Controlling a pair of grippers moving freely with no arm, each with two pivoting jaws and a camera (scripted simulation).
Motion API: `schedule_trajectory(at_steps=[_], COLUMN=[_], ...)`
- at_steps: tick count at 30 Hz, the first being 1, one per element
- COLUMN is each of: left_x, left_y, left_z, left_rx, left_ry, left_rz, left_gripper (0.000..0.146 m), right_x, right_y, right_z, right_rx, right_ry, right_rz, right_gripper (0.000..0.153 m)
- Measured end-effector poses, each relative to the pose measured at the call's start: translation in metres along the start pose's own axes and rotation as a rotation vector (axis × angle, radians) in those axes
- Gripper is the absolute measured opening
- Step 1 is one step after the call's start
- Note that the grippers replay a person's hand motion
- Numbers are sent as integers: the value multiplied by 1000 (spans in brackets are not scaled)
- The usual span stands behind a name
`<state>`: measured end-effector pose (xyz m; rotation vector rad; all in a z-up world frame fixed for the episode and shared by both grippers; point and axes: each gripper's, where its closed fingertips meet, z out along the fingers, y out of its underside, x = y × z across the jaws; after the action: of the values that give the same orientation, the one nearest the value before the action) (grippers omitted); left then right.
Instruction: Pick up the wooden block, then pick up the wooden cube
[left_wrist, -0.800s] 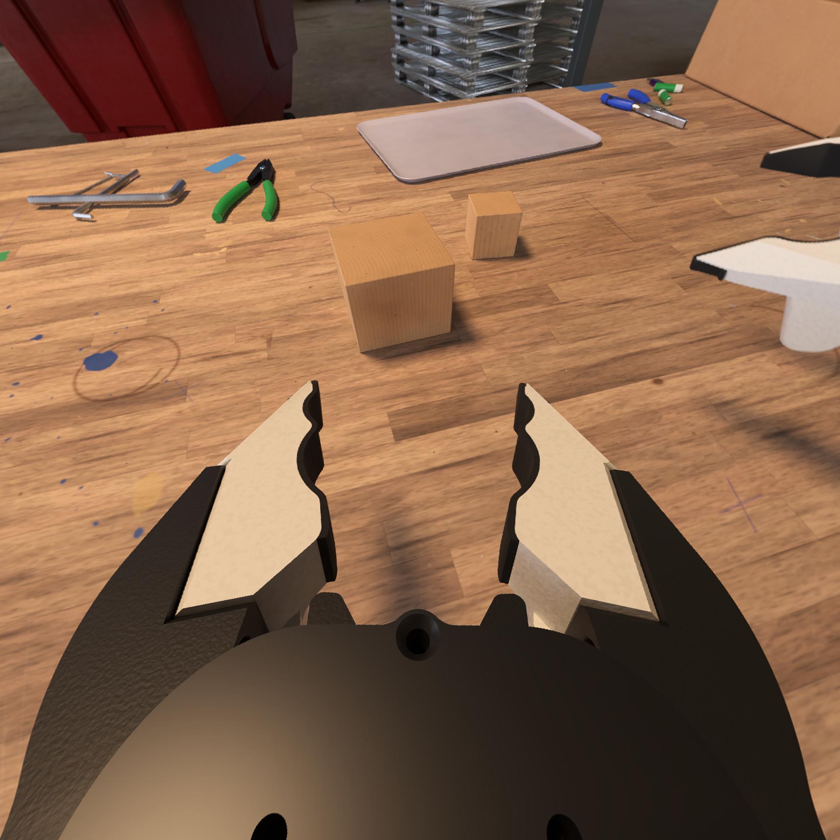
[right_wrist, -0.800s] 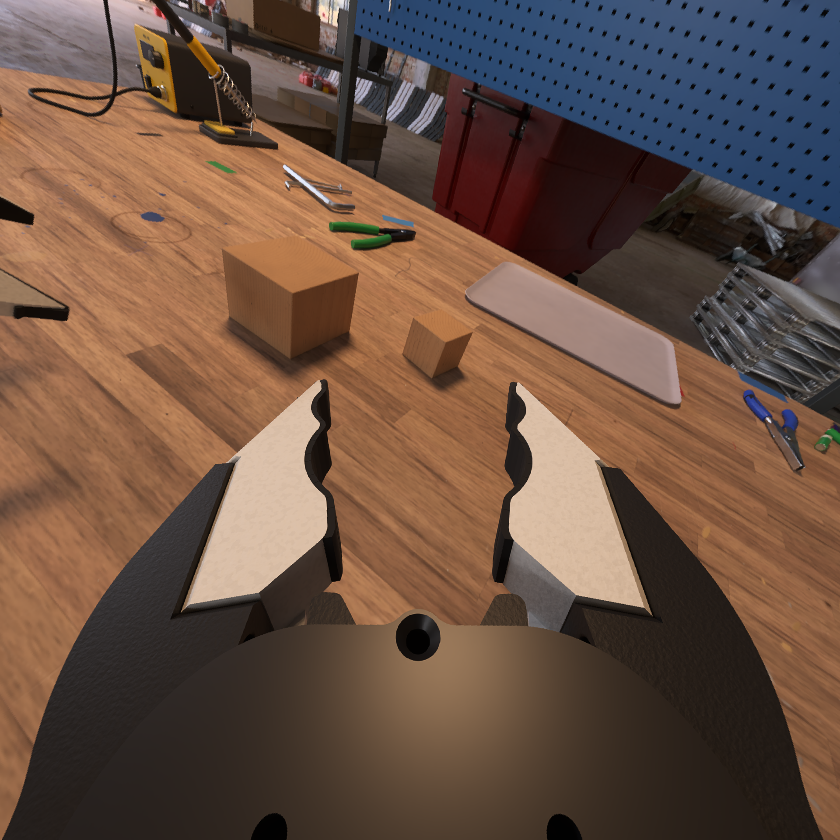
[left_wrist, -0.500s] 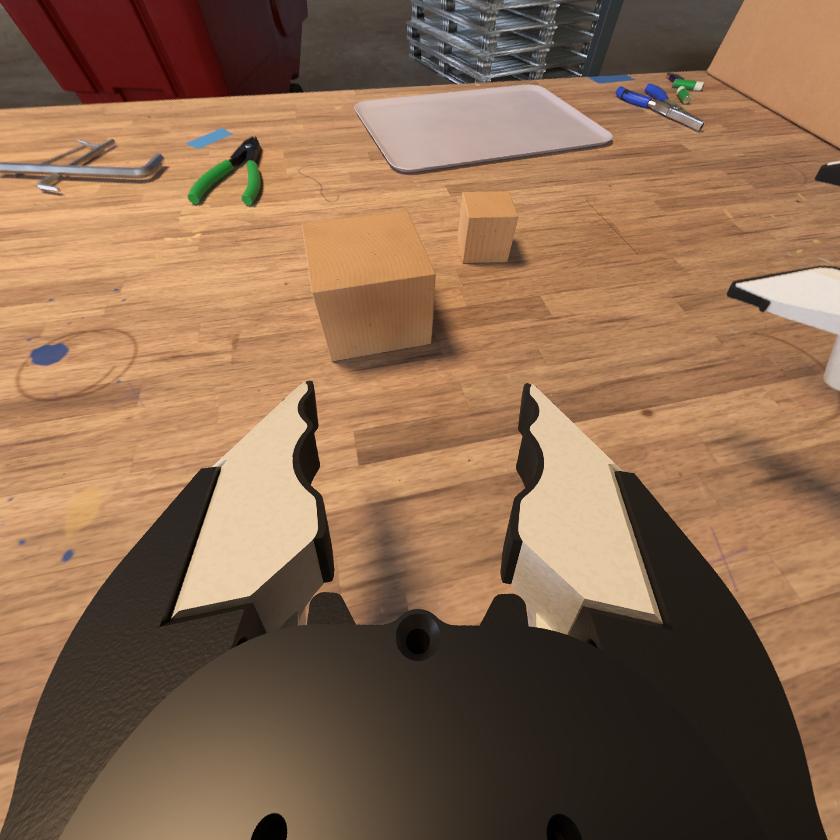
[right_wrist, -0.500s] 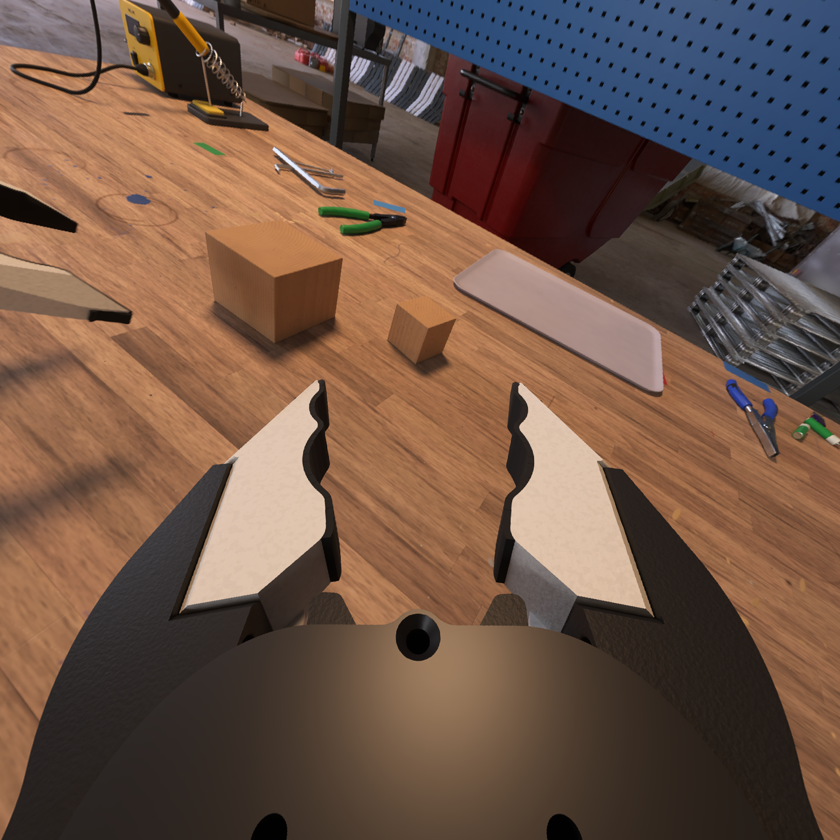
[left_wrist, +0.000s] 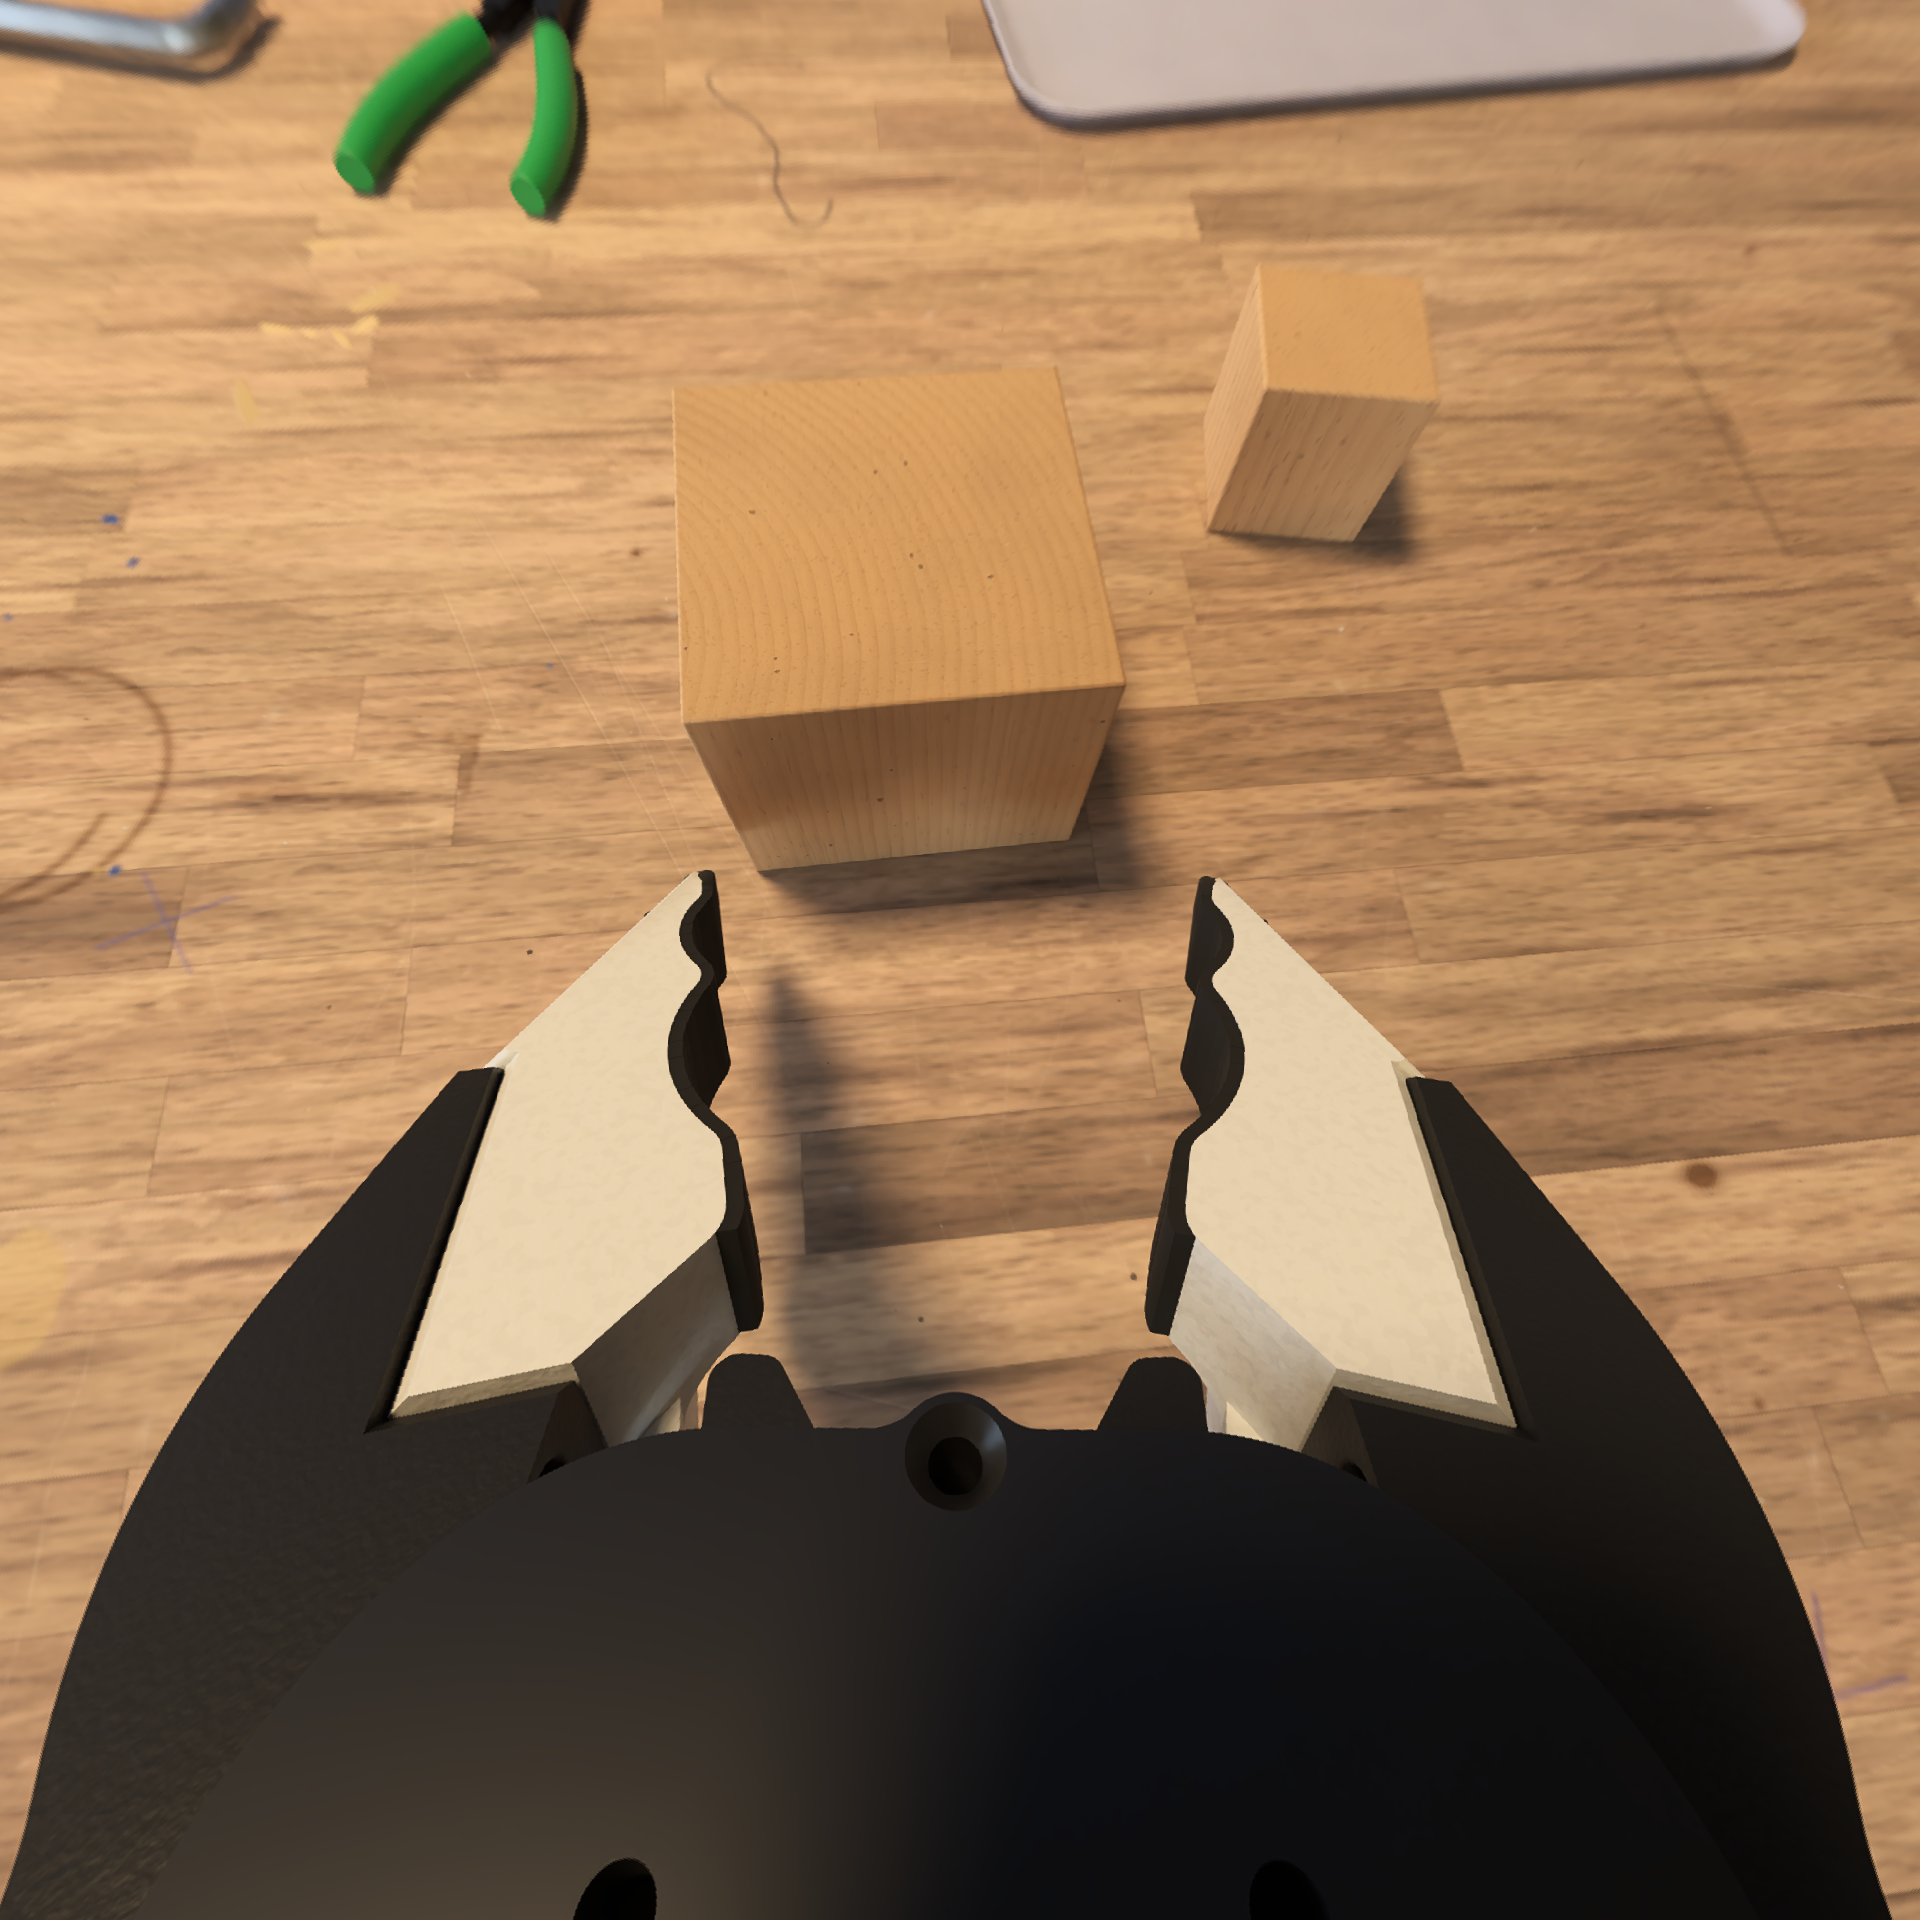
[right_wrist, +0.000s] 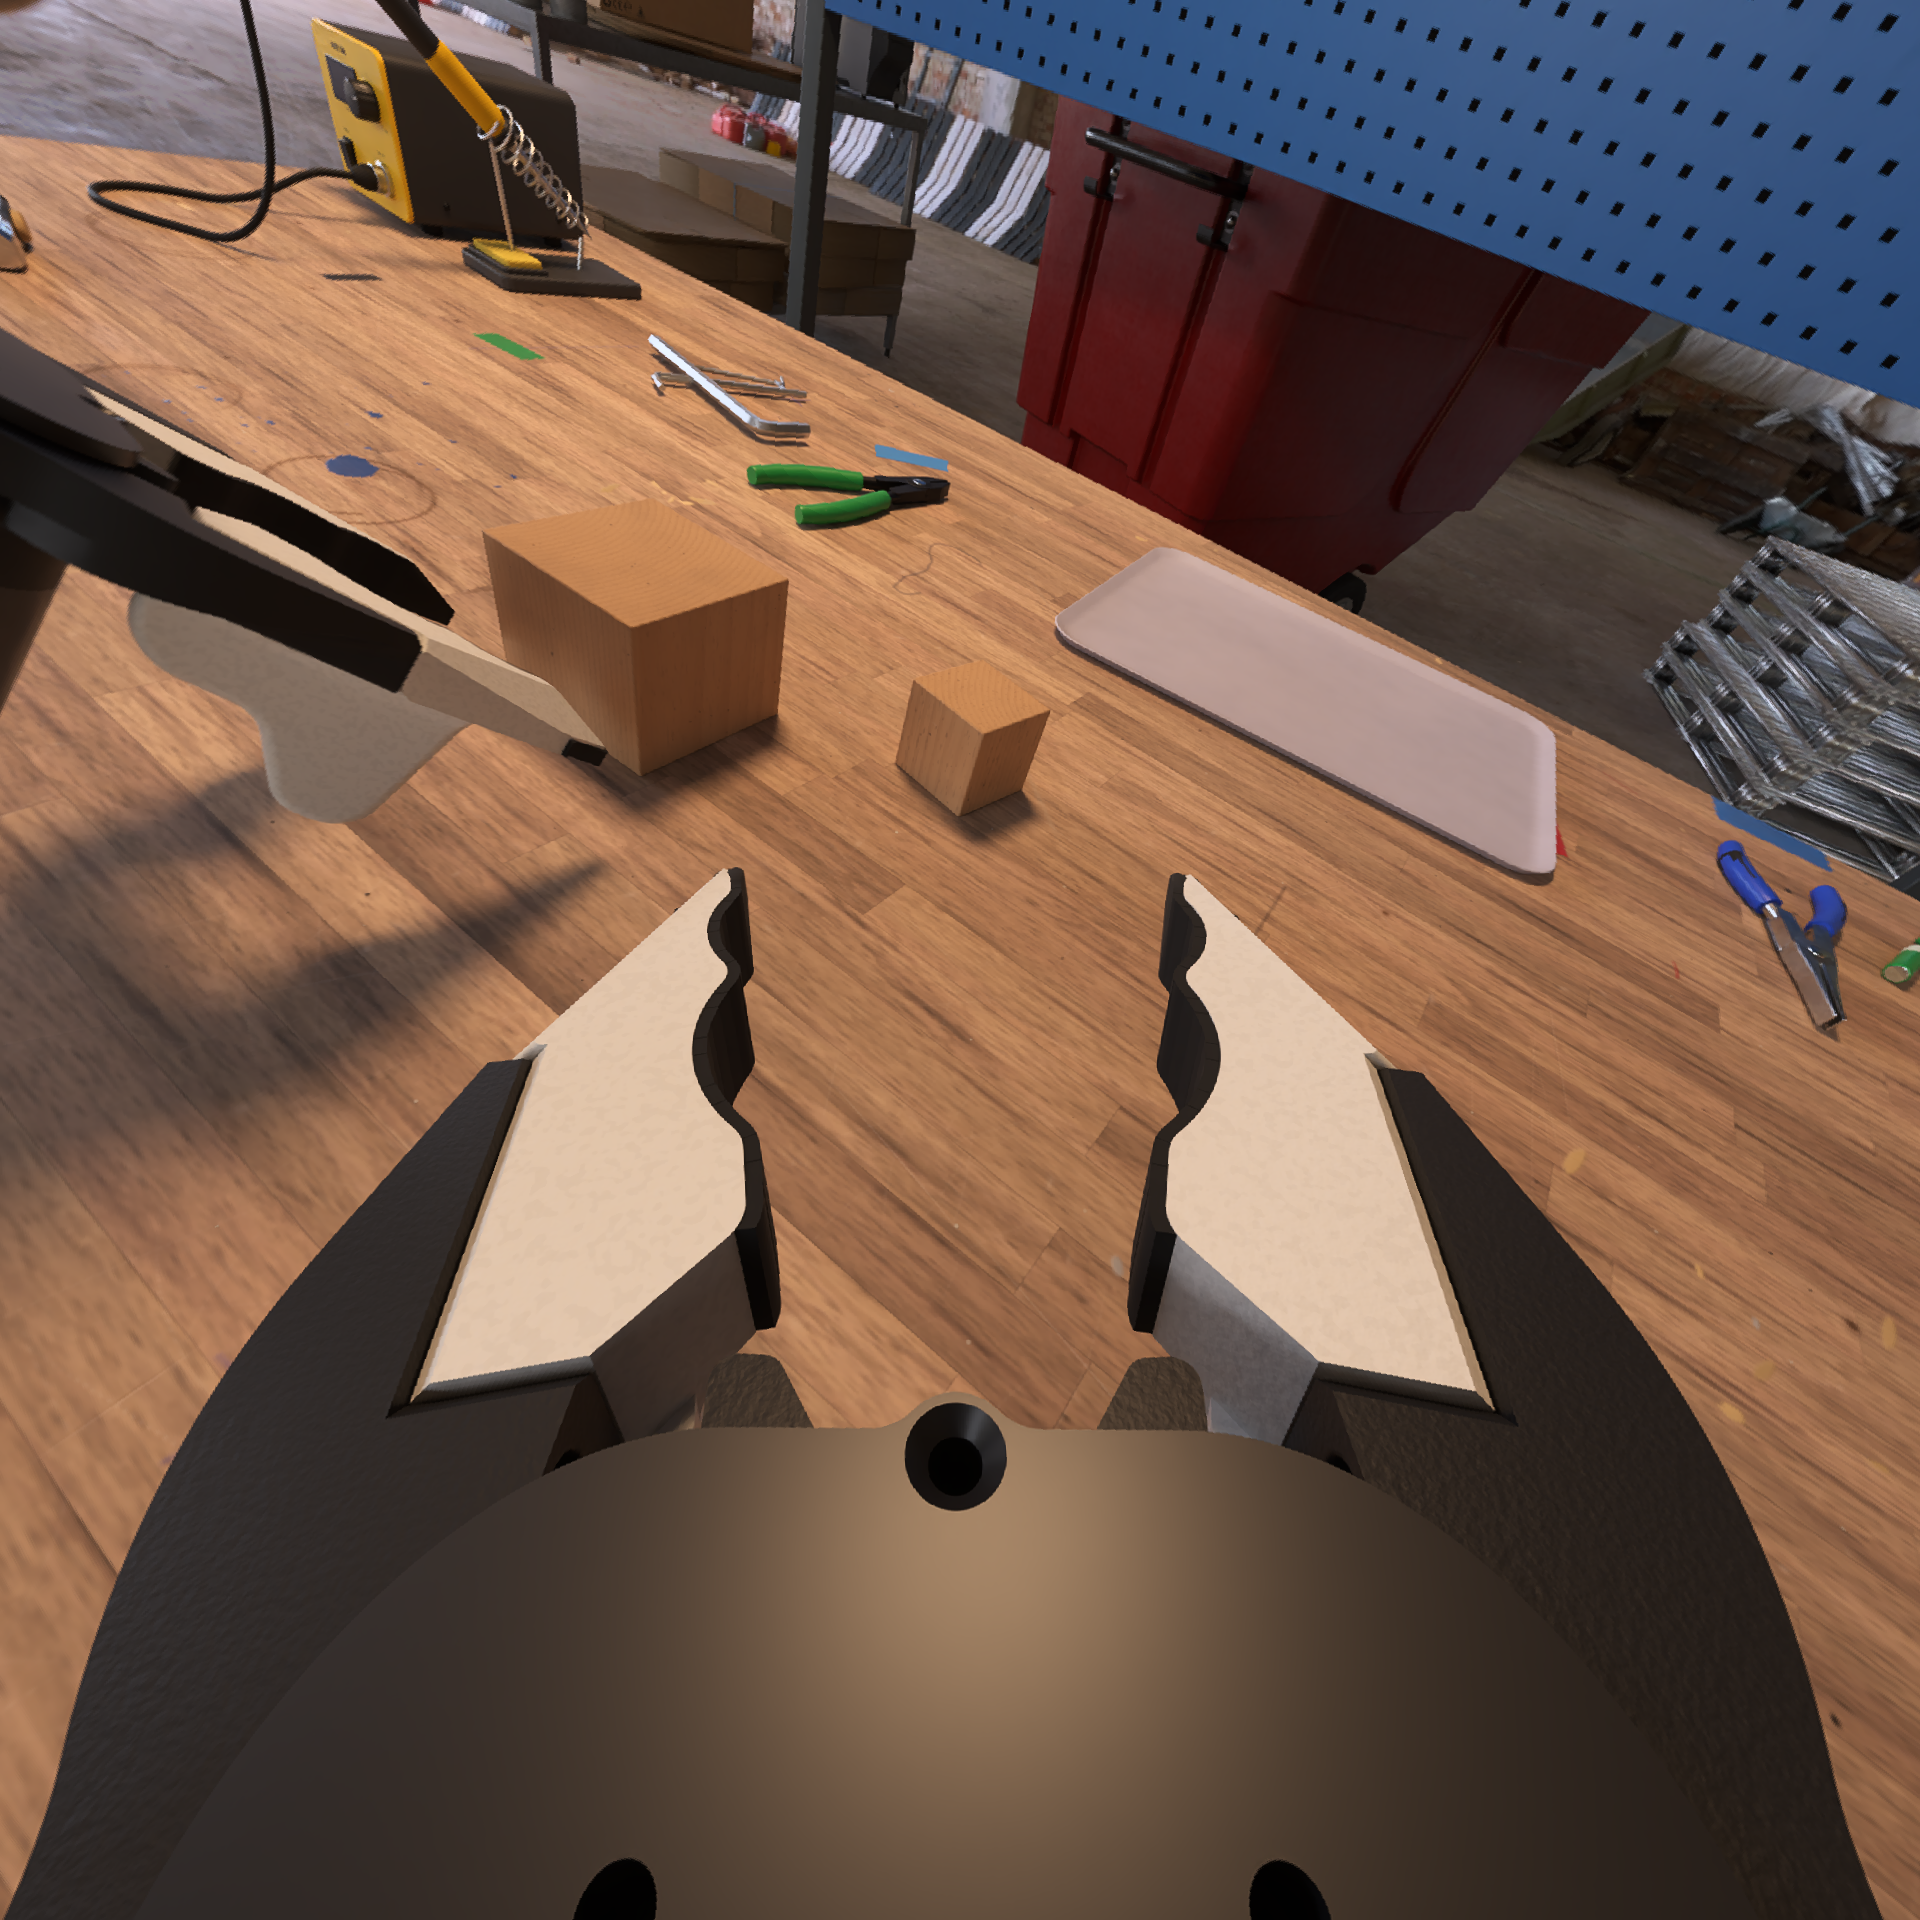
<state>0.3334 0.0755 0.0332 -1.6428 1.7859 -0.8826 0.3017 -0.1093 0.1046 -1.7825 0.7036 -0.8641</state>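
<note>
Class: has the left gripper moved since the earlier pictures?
Yes. In the right wrist view, the left gripper has advanced across the table toward the large wooden block, its tongs now almost at the block's near side.

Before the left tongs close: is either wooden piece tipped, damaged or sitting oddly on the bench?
Nothing stands out. The wooden block and wooden cube both sit flat, apart and undamaged. The left tongs are open just short of the block.

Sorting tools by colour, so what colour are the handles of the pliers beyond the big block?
Bright green handles, clearest in the right wrist view.
</note>
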Motion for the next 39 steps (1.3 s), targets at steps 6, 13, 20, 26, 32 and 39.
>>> schedule_trajectory(at_steps=[6,13,20,26,32,39], left_x=[8,3,-3,-13,-2,2], left_y=[3,-1,-4,-2,-1,-8], left_z=[14,21,24,22,9,20], left_rx=[-84,-89,-84,-93,-72,-60], left_ry=[31,-22,-38,-51,-6,-34], left_rz=[23,36,21,19,31,33], left_gripper=[93,94,94,92,90,94], right_x=[5,1,-1,-1,-4,-5], right_y=[1,2,1,0,1,0], right_z=[-1,0,-1,-2,-1,-2], right_rx=[-2,-11,-11,-11,-18,-21], right_ry=[-8,-26,-33,-35,-44,-47], right_rz=[19,13,5,0,-4,-14], right_gripper=[80,80,79,79,79,79])
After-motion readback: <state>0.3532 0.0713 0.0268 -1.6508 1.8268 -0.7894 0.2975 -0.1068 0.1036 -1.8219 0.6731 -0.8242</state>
